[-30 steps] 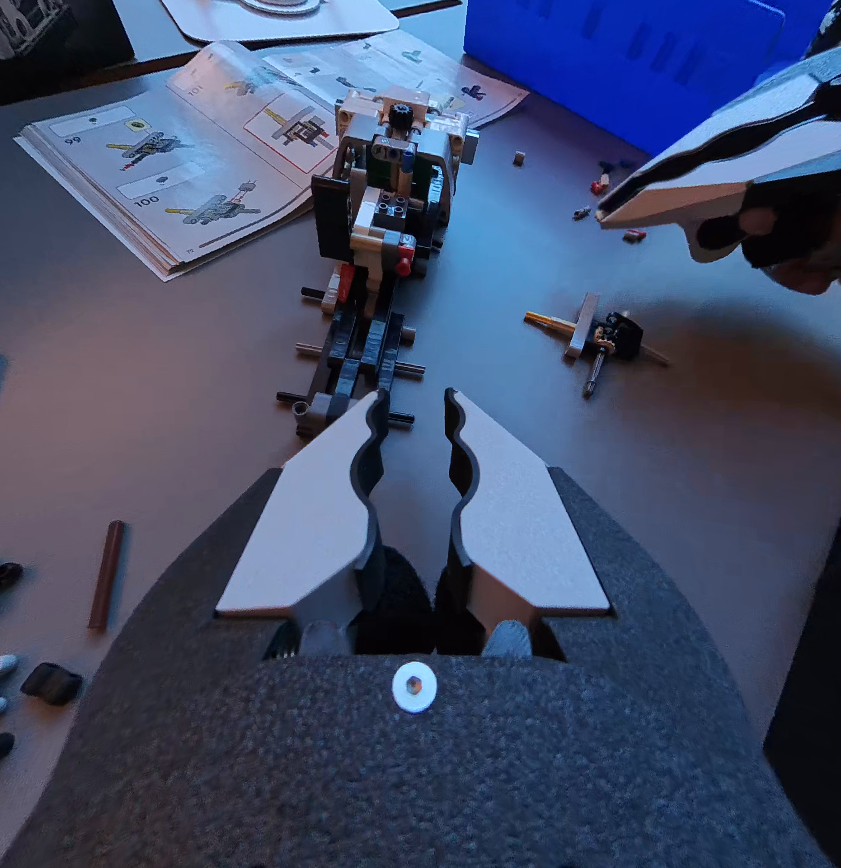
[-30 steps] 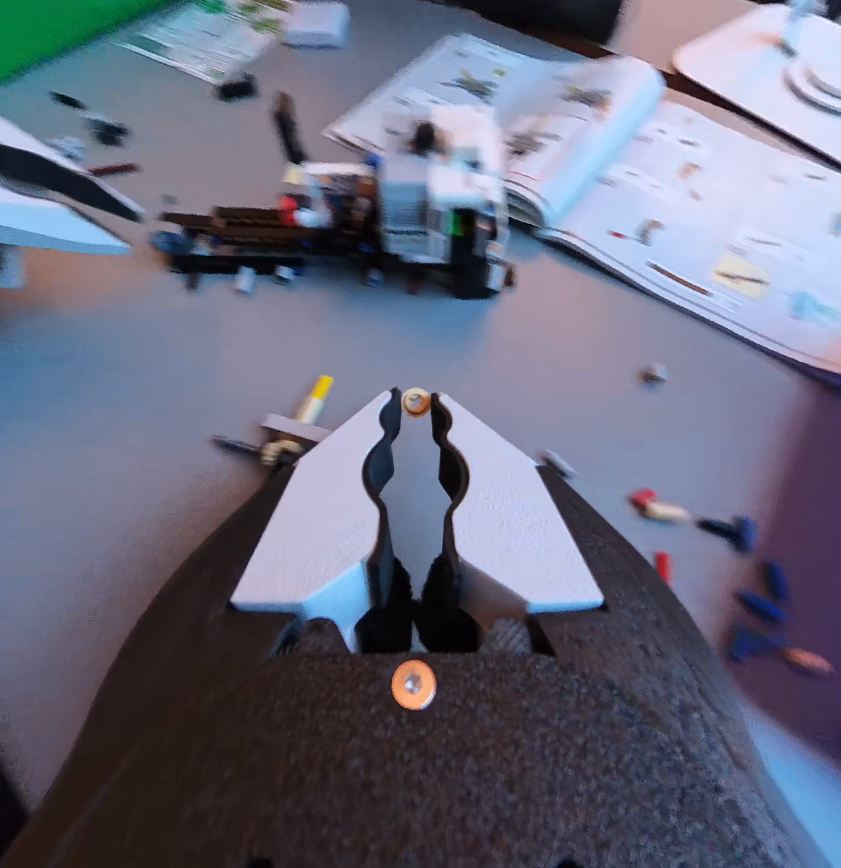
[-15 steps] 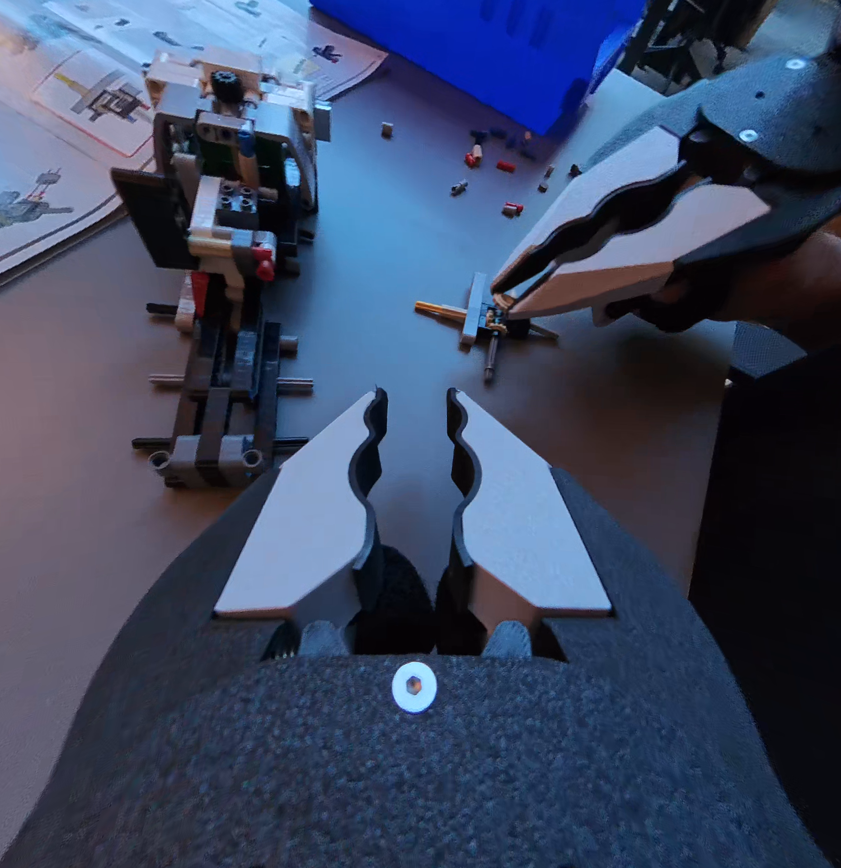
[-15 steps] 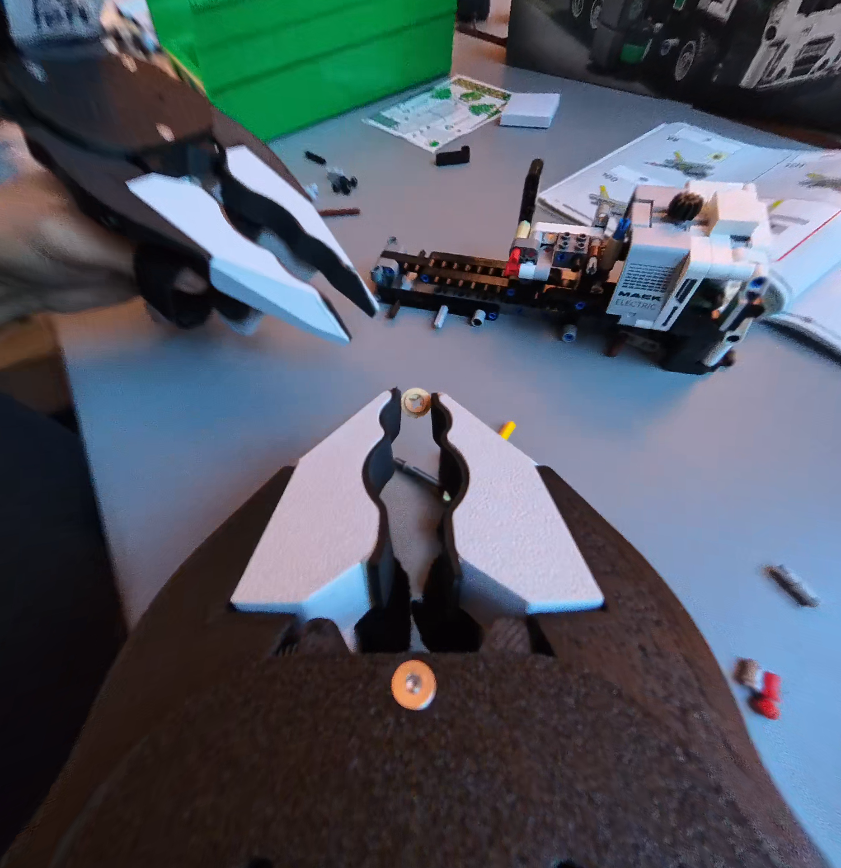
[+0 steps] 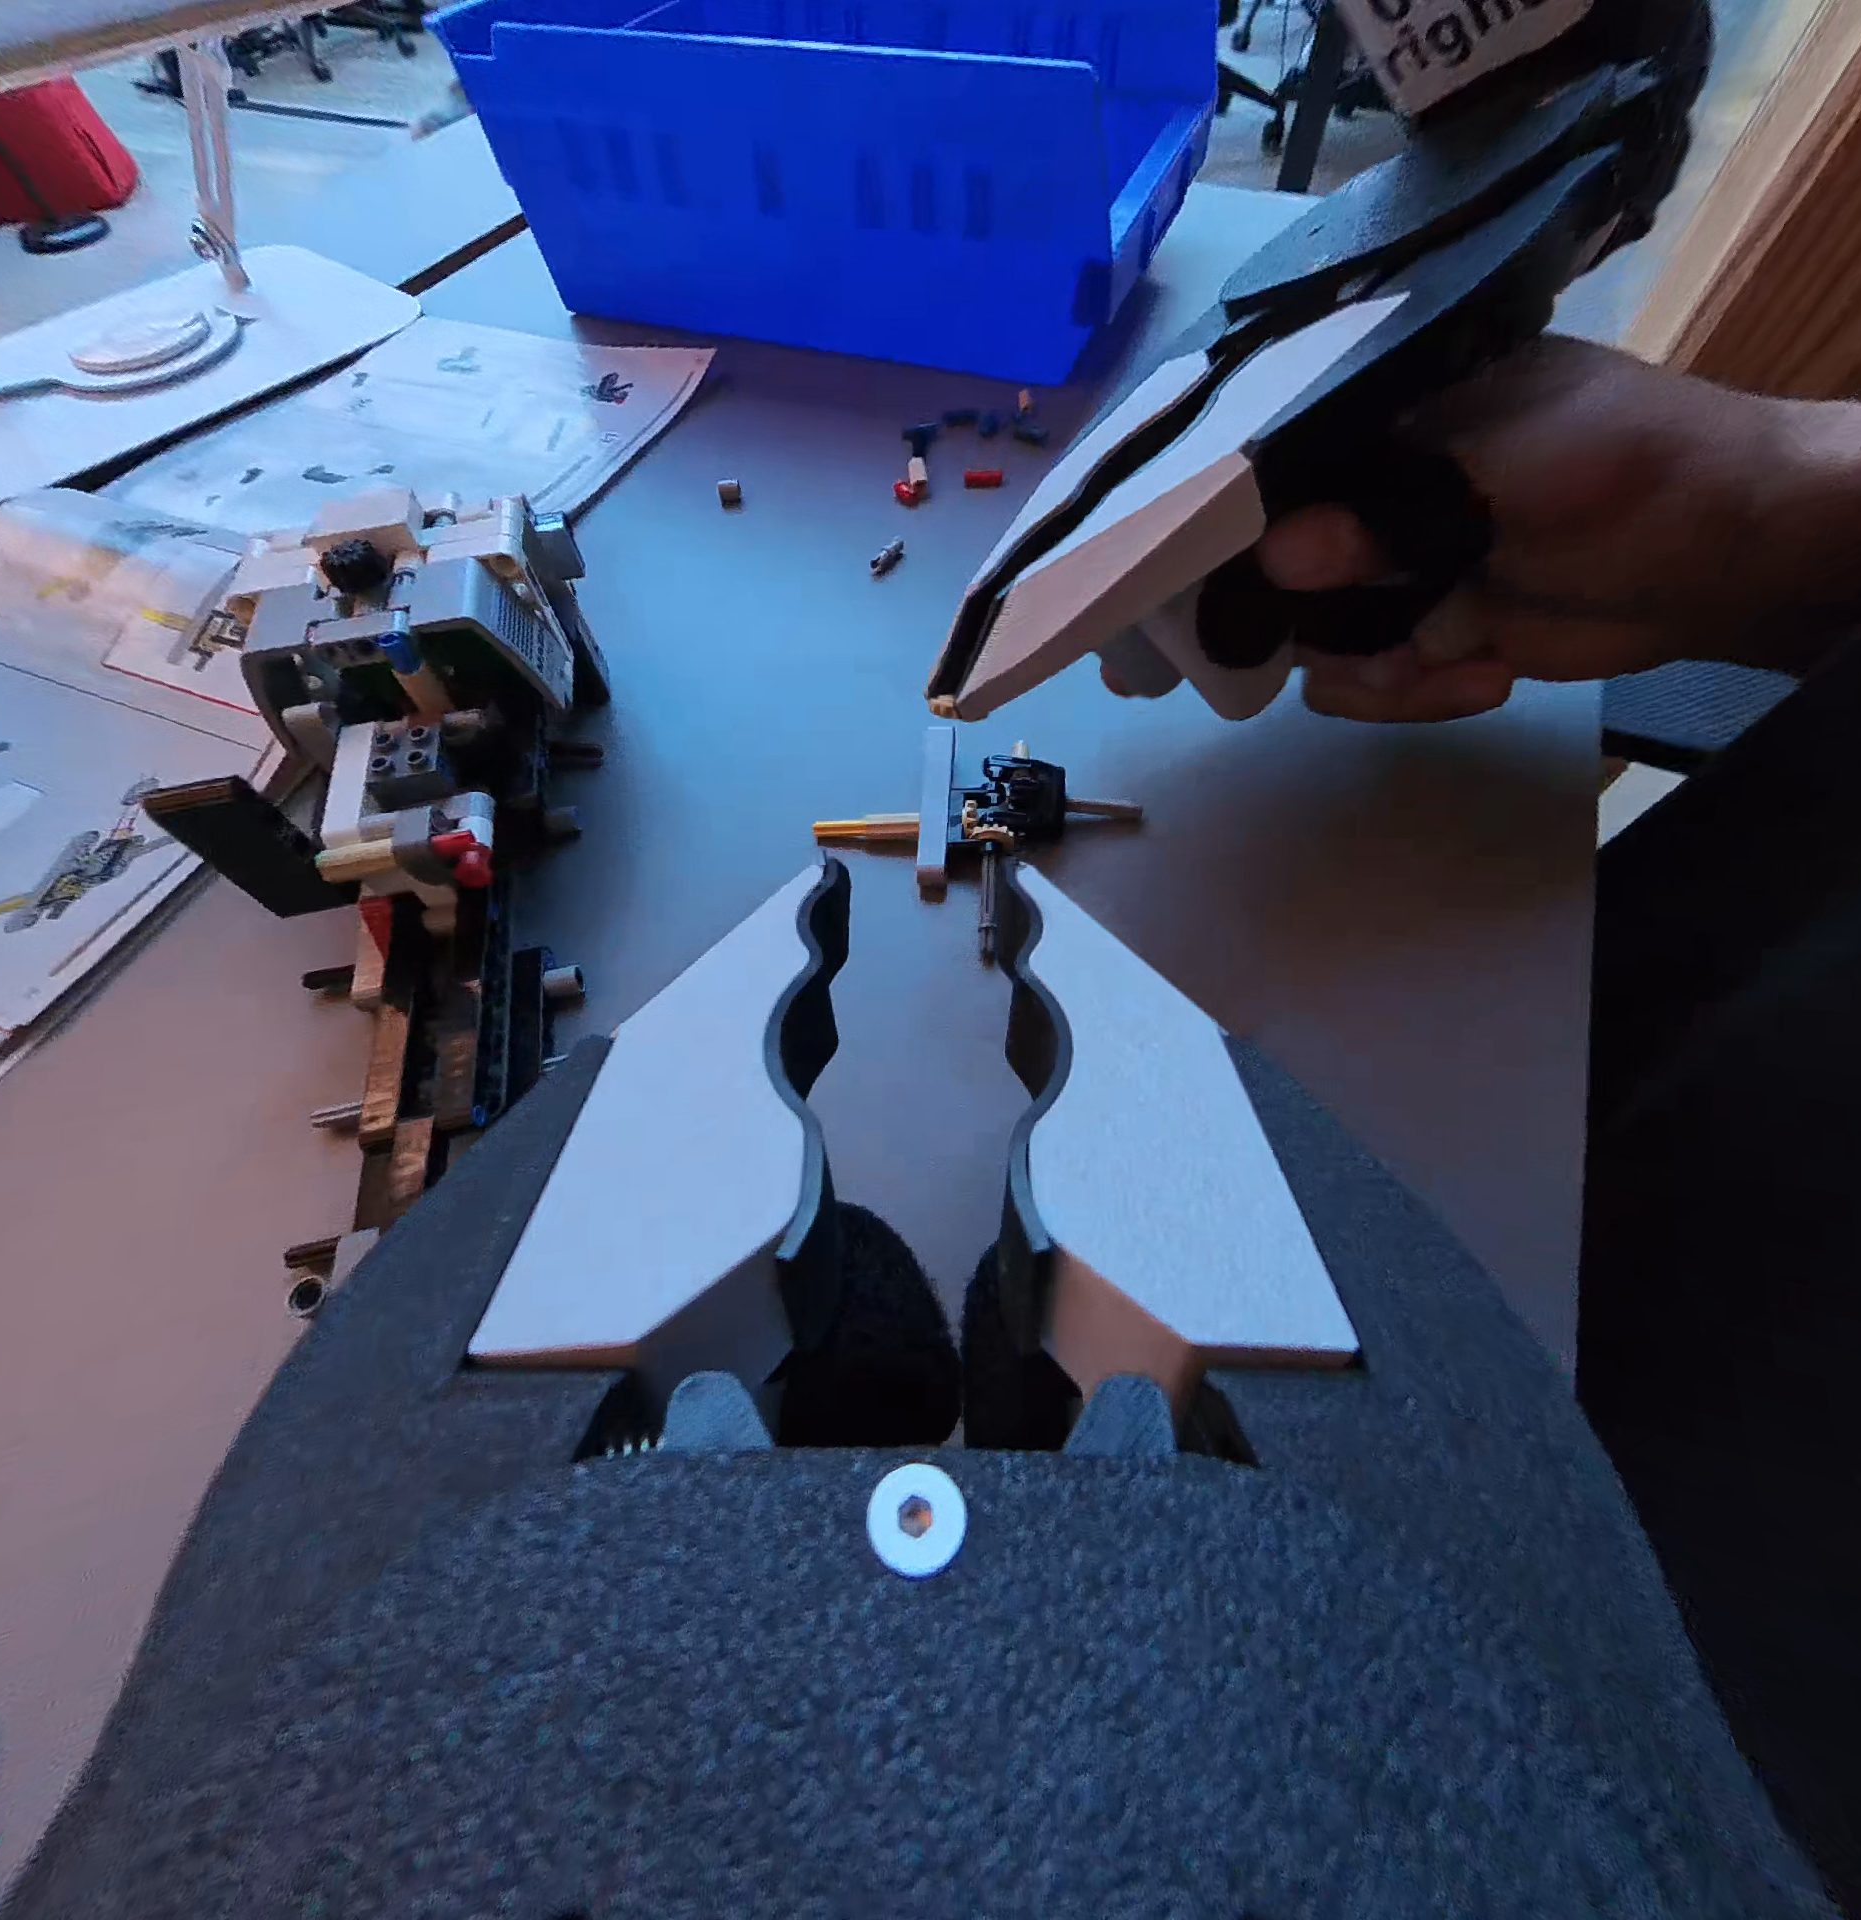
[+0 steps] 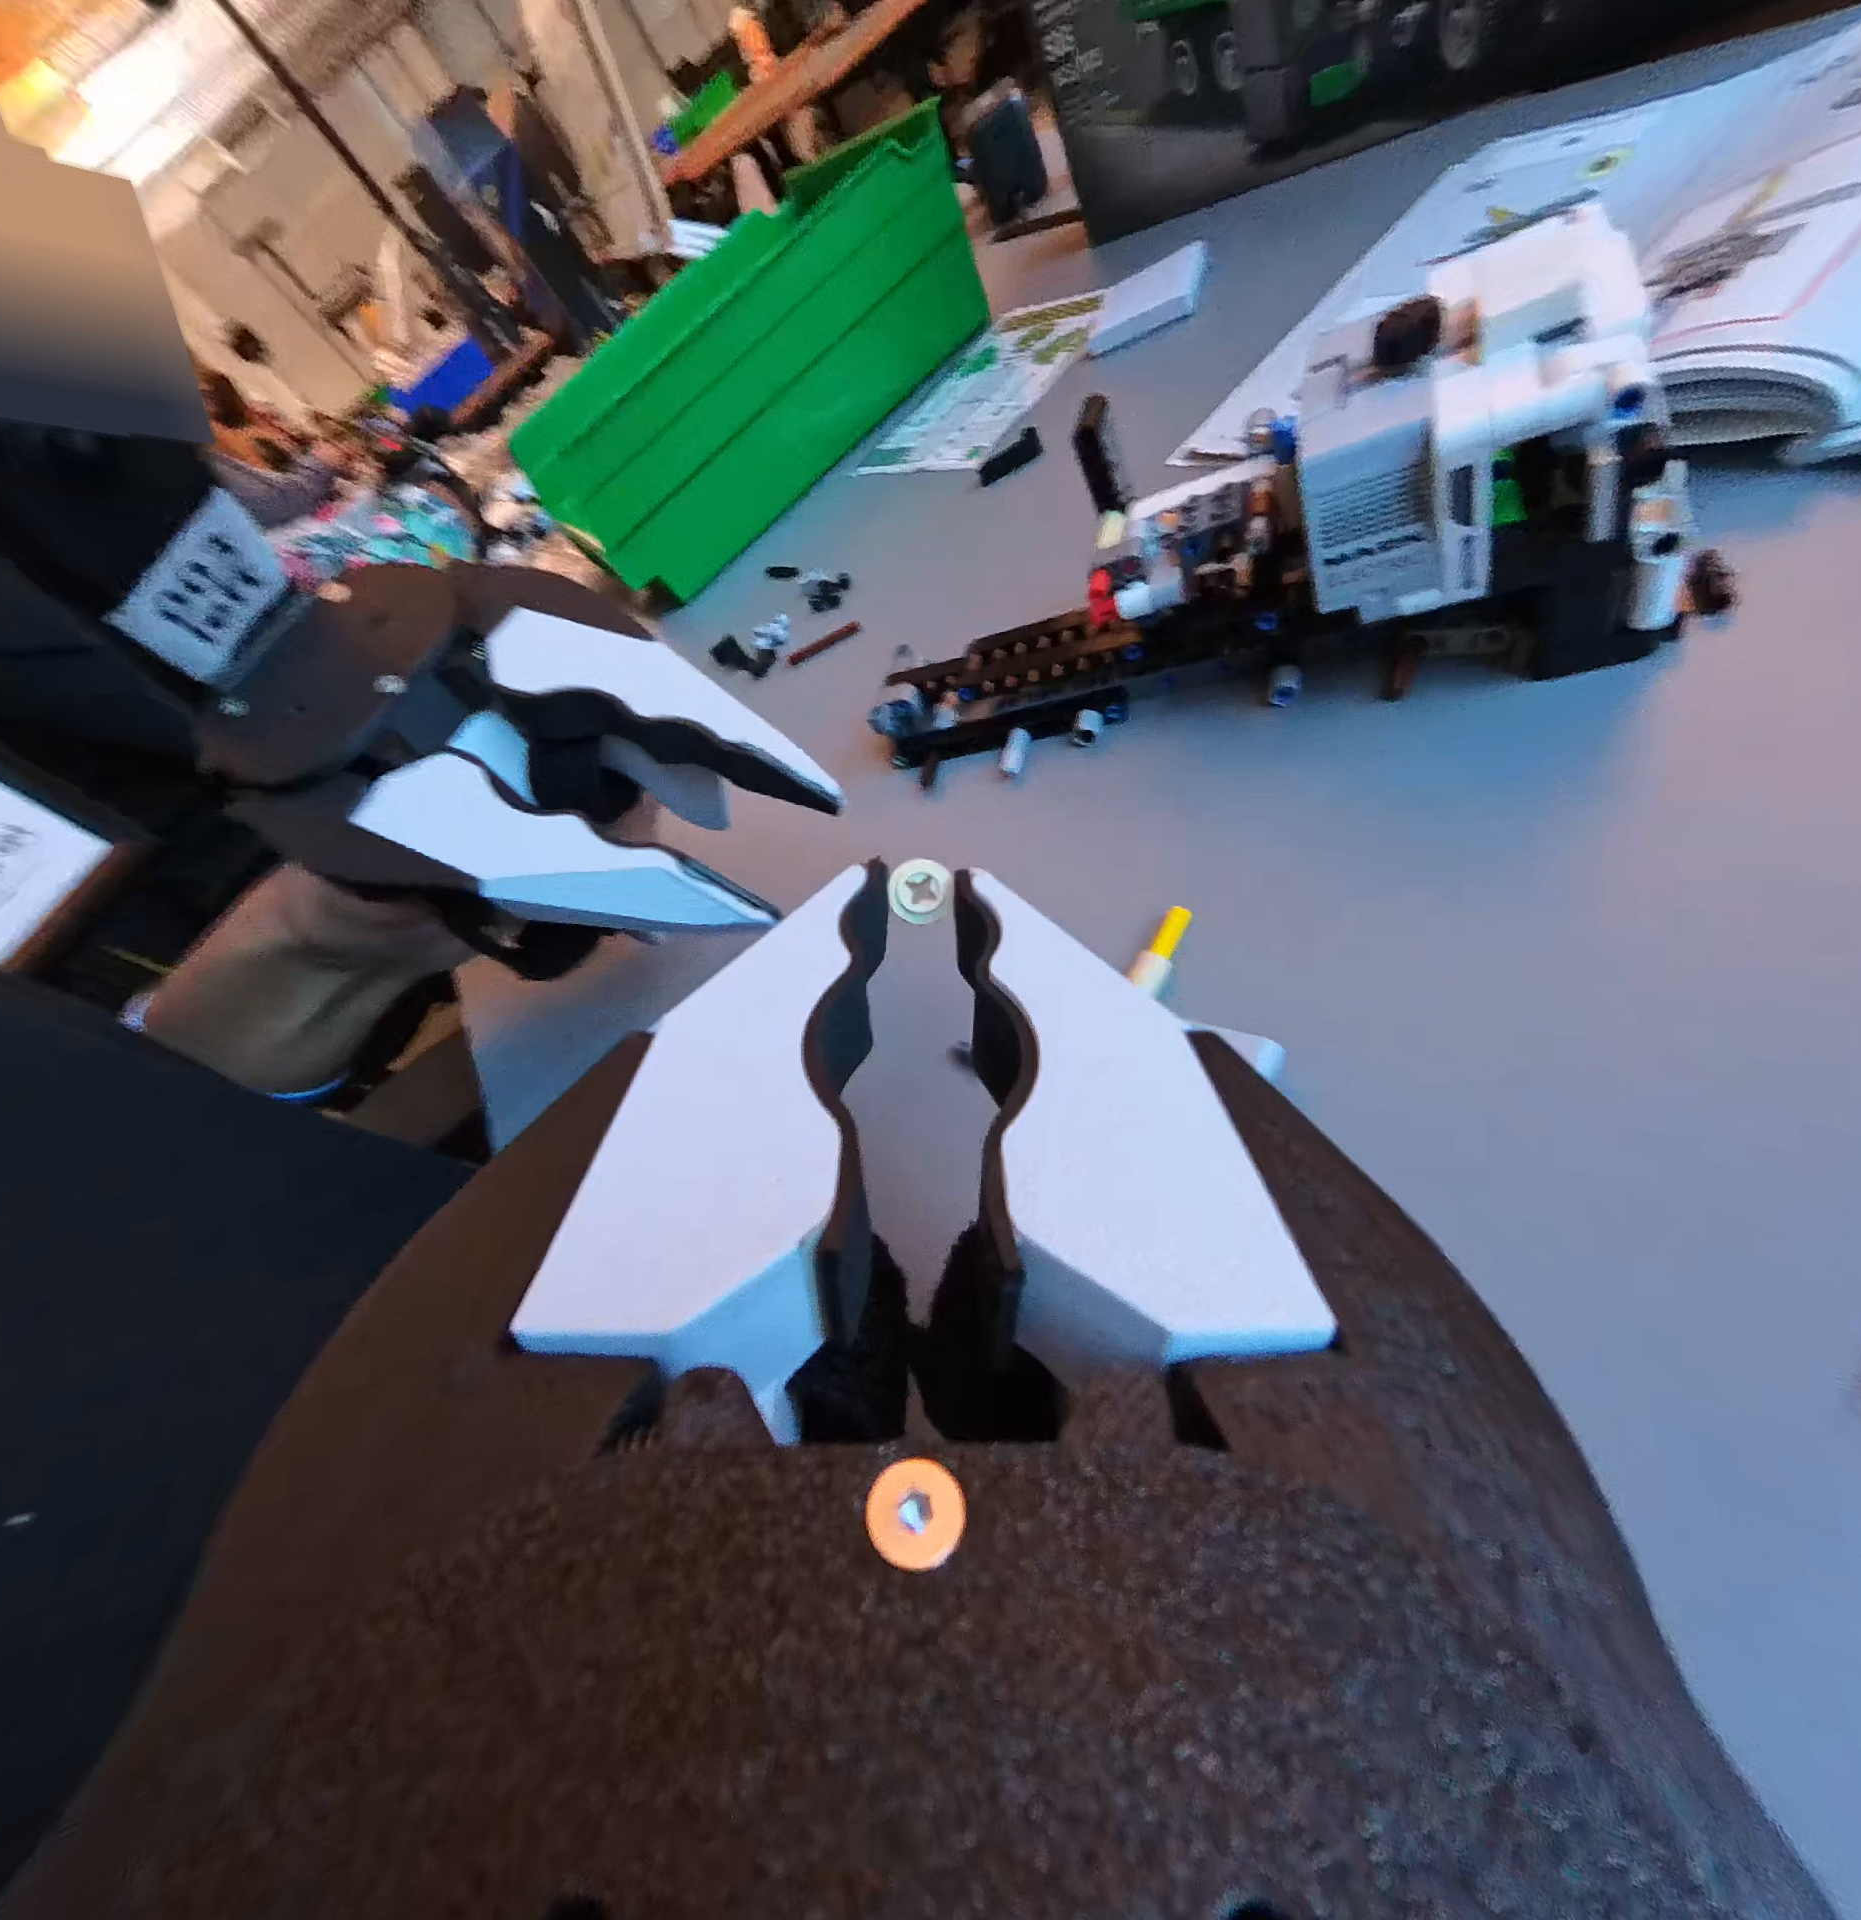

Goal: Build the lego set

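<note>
The half-built white and black truck model (image 5: 417,707) lies on the dark table, left of my left gripper; it also shows in the right wrist view (image 6: 1425,520). A small sub-assembly (image 5: 983,810) with a grey beam, a black part and a yellow axle lies just ahead of my left gripper (image 5: 926,883), which is open and empty. My right gripper (image 6: 919,883) is shut on a small round tan piece (image 6: 919,891). In the left wrist view the right gripper (image 5: 952,709) hovers just above the sub-assembly. The left gripper (image 6: 806,862) shows open in the right wrist view.
An open instruction booklet (image 5: 74,727) lies left of the truck. A blue bin (image 5: 853,177) stands at the back, with small loose parts (image 5: 957,447) in front of it. A green bin (image 6: 760,343) and more loose parts (image 6: 791,623) lie beyond the truck's rear. The left gripper's tips are roughly 4 cm from the right gripper's.
My left gripper has swung right, from the truck's rear to the sub-assembly. My right gripper, still holding the tan piece, now hangs slightly above the sub-assembly.
</note>
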`<state>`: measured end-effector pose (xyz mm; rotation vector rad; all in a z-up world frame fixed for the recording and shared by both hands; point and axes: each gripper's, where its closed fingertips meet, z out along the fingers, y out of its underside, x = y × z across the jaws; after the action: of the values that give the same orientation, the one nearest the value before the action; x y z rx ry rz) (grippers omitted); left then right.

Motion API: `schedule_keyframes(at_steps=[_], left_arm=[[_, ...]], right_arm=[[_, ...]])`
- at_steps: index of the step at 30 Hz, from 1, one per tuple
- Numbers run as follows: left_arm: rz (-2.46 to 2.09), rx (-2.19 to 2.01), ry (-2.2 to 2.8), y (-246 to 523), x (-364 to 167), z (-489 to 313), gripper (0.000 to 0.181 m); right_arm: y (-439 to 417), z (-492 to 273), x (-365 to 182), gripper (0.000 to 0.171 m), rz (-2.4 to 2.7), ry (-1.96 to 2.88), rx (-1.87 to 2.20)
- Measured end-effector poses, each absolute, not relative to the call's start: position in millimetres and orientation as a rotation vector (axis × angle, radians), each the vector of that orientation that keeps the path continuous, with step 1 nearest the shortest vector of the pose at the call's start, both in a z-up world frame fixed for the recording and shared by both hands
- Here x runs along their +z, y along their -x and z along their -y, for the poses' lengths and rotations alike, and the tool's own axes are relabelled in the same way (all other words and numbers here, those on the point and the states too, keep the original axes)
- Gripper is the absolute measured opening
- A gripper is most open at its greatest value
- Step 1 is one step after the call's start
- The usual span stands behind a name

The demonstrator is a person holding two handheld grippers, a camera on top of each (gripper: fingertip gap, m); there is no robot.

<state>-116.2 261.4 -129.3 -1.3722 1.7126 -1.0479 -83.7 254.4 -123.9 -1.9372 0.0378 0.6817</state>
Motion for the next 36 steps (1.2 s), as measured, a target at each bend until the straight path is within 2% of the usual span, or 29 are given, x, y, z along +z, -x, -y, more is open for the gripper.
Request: schedule_keyframes(at_steps=[5,14,21,36], left_arm=[[-1.712,-1.031,1.494,114.2,-142.1,-261.4,0.016],[-1.694,-1.197,1.656,107.1,-147.6,-253.6,0.015],[-1.621,-1.709,1.672,95.1,-119.8,-218.0,0.016],[-1.637,-1.553,1.734,94.1,-129.1,-225.6,0.013]], right_arm=[[72.9,-244.6,-144.1,0.012,0.175,2.045,0.320],[60.9,-224.2,-142.8,0.011,0.547,2.024,-0.226],[70.8,-219.2,-138.3,0.011,0.664,1.902,-0.370],[82.0,-221.4,-135.9,0.011,0.638,1.866,-0.285]])
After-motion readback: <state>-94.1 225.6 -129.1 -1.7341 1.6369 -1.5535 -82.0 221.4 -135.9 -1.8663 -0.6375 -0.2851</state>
